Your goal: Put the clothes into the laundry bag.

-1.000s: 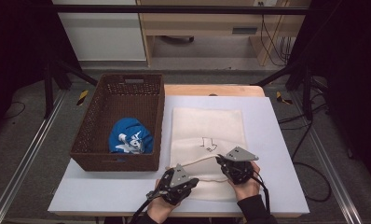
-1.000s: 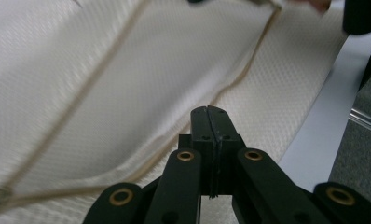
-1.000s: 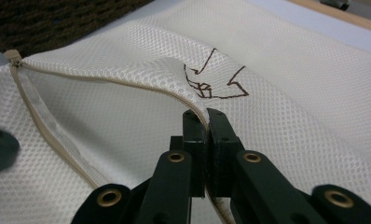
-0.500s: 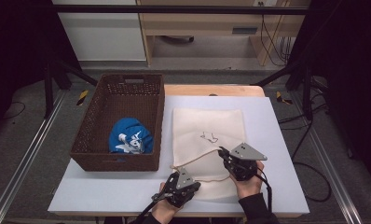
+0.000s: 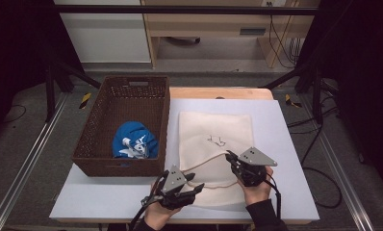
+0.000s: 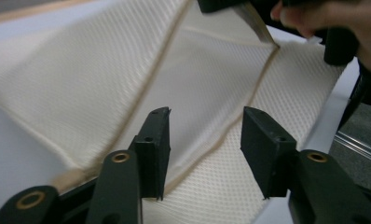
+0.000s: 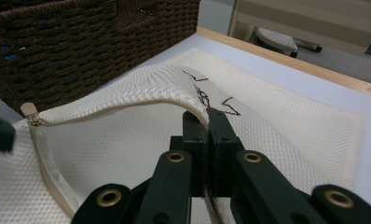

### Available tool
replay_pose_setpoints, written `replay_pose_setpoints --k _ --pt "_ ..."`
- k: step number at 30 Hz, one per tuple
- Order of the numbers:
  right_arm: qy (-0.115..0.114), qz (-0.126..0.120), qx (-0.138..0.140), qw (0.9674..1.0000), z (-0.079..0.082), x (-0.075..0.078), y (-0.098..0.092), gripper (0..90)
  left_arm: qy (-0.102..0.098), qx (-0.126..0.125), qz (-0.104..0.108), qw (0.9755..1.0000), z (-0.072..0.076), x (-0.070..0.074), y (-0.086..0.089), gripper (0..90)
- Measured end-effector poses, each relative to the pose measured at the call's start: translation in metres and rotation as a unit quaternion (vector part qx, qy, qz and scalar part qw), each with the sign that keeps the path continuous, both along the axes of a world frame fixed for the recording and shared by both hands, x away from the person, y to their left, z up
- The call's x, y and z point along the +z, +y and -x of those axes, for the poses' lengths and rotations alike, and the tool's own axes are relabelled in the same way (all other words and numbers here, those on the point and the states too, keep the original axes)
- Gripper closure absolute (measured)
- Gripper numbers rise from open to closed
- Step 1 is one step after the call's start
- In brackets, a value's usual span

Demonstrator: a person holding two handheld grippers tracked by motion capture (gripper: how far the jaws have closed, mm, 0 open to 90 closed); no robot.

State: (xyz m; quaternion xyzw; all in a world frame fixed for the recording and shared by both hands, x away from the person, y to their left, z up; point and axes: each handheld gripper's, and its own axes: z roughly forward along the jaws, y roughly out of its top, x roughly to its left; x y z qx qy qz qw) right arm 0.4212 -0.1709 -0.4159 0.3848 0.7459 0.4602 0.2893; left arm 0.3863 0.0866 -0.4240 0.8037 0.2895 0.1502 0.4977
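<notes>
A: Item: mesh laundry bag (image 5: 216,144), lying on the table (image 5: 286,144), long axis running away from the jaws, zipper mouth nearest.

B: Right gripper (image 7: 207,116) is pinching the upper zipper edge. Left gripper (image 6: 204,135), just been opening, is hovering over the lower edge, nothing between the jaws.

— What colour is the mesh bag (image 5: 216,144)?
— Cream, with a fine honeycomb weave, a beige zipper (image 7: 109,108) and a small dark scribble (image 5: 215,140) on top.
— And the basket (image 5: 124,124)?
— Dark brown wicker, holding a blue cloth (image 5: 134,140) with white marks.
— The tabletop (image 5: 286,144)?
— Pale grey-white, with a light wood edge (image 5: 221,93). Both tools, left (image 6: 204,140) and right (image 7: 206,122), are black.
</notes>
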Motion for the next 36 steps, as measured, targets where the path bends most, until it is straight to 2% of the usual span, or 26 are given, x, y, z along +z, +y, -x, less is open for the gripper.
replay_pose_setpoints --k 5,8,11,15,17,20,22,23,29,34,36 --pt "0.001 0.000 0.000 1.0000 0.000 -0.001 -0.001 87.3 -0.027 0.011 0.002 0.9996 -0.011 0.028 0.018 41.7" --pt "0.003 -0.003 -0.002 1.0000 0.000 -0.001 -0.003 87.3 -0.050 0.021 0.003 0.9985 -0.018 0.044 0.029 36.1" --pt "0.004 -0.003 -0.002 1.0000 0.000 -0.001 -0.003 87.3 -0.065 0.030 0.004 0.9974 -0.025 0.057 0.040 35.1" --pt "0.003 0.000 0.000 1.0000 0.000 -0.002 -0.002 87.3 -0.067 0.049 -0.002 0.9966 -0.039 0.073 0.055 33.2" --pt "0.004 -0.001 -0.001 1.0000 0.000 -0.003 -0.002 87.3 -0.075 0.064 -0.006 0.9952 -0.046 0.080 0.063 32.9" --pt "0.005 -0.001 -0.001 1.0000 0.000 -0.003 -0.003 87.3 -0.075 0.083 -0.007 0.9937 -0.058 0.091 0.077 32.7" --pt "0.005 -0.001 -0.001 1.0000 0.000 -0.003 -0.003 87.3 -0.079 0.105 -0.019 0.9912 -0.072 0.098 0.091 31.6" --pt "0.005 -0.001 -0.001 1.0000 0.000 -0.003 -0.003 87.3 -0.079 0.105 -0.019 0.9912 -0.072 0.098 0.091 31.0" --pt "0.007 0.000 0.000 1.0000 0.000 -0.004 -0.003 87.3 -0.072 0.140 -0.033 0.9869 -0.100 0.099 0.114 27.9" --pt "0.009 0.001 0.001 1.0000 -0.001 -0.004 -0.003 87.3 -0.058 0.159 -0.056 0.9840 -0.125 0.085 0.126 26.8" --pt "0.010 0.001 0.001 1.0000 -0.001 -0.005 -0.003 87.3 -0.053 0.163 -0.073 0.9826 -0.135 0.078 0.130 25.3"
